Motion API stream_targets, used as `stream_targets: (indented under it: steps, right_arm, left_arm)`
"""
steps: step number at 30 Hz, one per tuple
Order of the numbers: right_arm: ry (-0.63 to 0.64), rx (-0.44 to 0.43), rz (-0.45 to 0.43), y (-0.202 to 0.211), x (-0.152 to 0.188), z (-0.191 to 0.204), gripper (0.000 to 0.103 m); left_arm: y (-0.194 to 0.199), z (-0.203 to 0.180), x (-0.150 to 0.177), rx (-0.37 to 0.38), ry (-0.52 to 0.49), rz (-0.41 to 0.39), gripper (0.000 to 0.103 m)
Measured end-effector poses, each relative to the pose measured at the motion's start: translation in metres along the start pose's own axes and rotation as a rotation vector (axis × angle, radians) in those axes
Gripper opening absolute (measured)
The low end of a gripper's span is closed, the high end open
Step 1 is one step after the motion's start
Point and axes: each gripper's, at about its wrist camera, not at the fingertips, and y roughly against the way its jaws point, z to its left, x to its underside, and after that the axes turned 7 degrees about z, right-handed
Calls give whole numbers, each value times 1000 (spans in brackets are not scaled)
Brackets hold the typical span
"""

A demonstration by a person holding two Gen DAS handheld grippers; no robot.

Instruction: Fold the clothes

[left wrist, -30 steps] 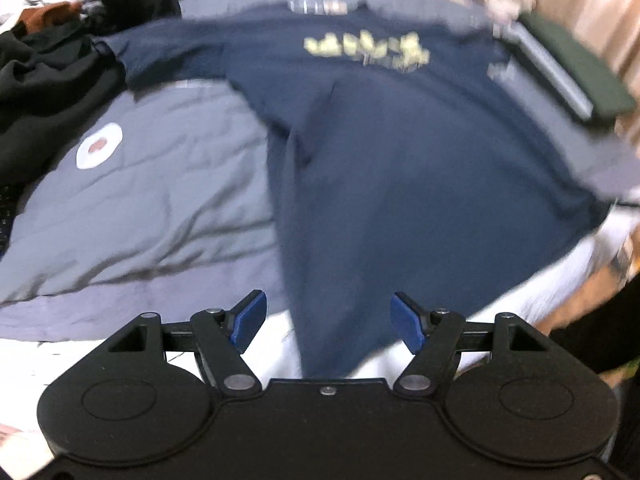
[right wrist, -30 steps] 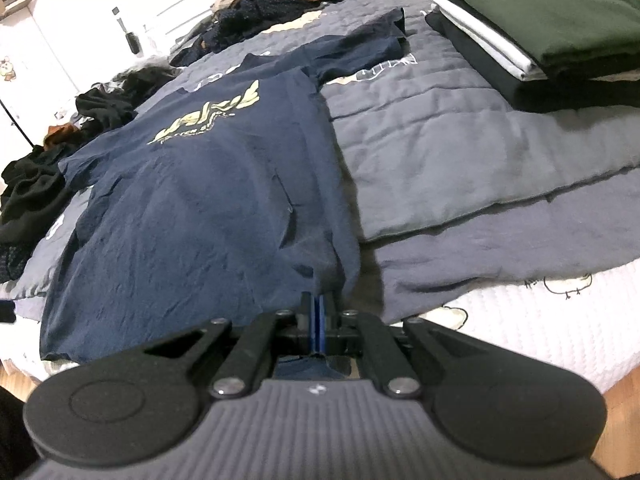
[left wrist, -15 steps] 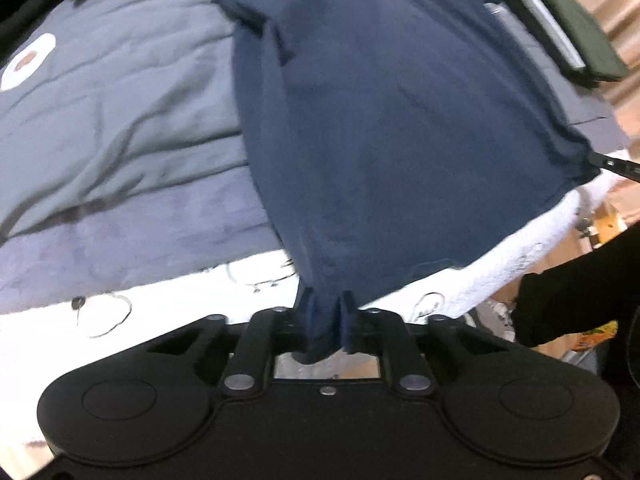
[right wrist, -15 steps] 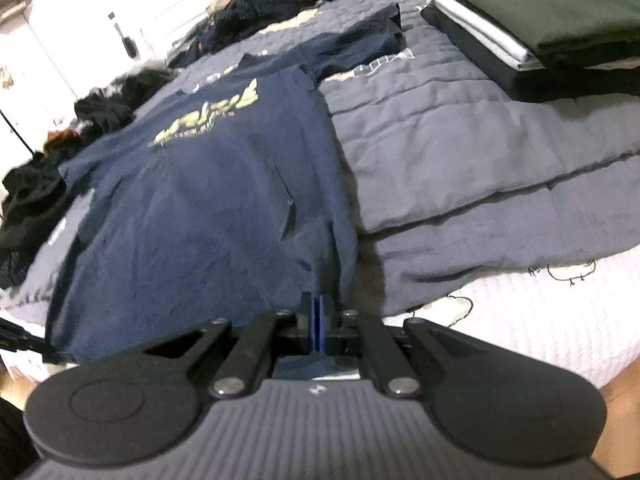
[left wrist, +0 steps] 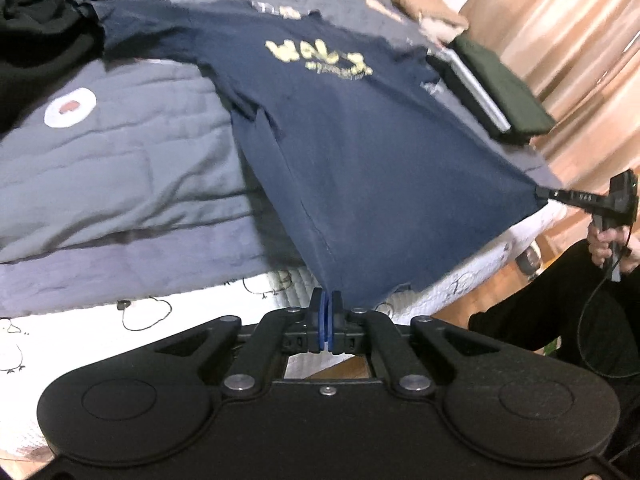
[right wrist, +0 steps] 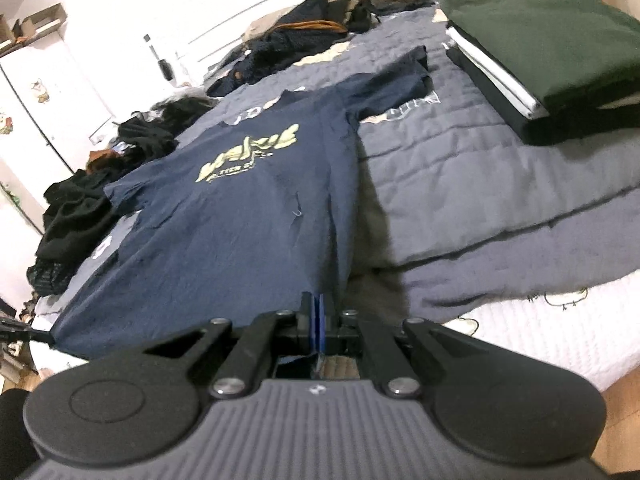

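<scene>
Bed [right wrist: 520, 320], grey quilt [right wrist: 460, 184], folded stack [right wrist: 532, 52]

The left gripper [left wrist: 327, 312] pinches one hem corner of the navy shirt [left wrist: 360, 152]; the right gripper [left wrist: 546, 191] pinches the other, hem lifted taut above the bed [left wrist: 120, 168].

Black left tool [left wrist: 325, 314], blue pads, silver screws; right tool [right wrist: 318, 320] grey-ribbed; black cable [left wrist: 592, 312]

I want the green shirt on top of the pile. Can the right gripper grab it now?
Probably not: the right gripper is shut on the navy shirt's hem, and the green shirt lies well beyond.
</scene>
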Motion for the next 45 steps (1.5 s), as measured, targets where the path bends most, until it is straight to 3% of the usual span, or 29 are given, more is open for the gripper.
stream_targets:
  steps: [6, 10, 16, 20, 24, 28, 30, 32, 34, 41, 45]
  right_arm:
    - [-18, -17, 40, -2, 4, -7, 2]
    - [-90, -80, 6, -6, -7, -15, 2]
    - [-136, -134, -57, -24, -56, -17, 2]
    - [-137, -137, -76, -44, -91, -17, 2]
    - [-130, -135, -67, -67, -114, -14, 2]
    - [-123, -153, -52, -80, -110, -13, 2]
    - [-128, -160, -38, -84, -109, -15, 2]
    - [-127, -168, -32, -87, -109, -15, 2]
    - [-129, -184, -35, -87, -112, -16, 2]
    - [-141, -215, -37, -92, -114, -17, 2]
    - [-149, -226, -35, -95, -114, -17, 2]
  left_arm:
    - [12, 5, 6, 22, 35, -86, 1]
    - [20, 9, 3, 46, 93, -222, 1]
    - [18, 19, -33, -7, 183, -380, 0]
    - [12, 31, -64, -9, 213, -416, 0]
    - [-9, 31, -83, -13, 177, -302, 1]
    - [-33, 28, -81, -81, 160, -103, 4]
    - [-43, 27, -72, -90, 158, -2, 11]
    - [-53, 25, -65, -98, 125, 93, 32]
    - [-61, 21, -57, -111, 84, 161, 44]
    - [-104, 13, -39, -44, 27, 393, 47]
    - [-122, 11, -34, -19, 25, 457, 46]
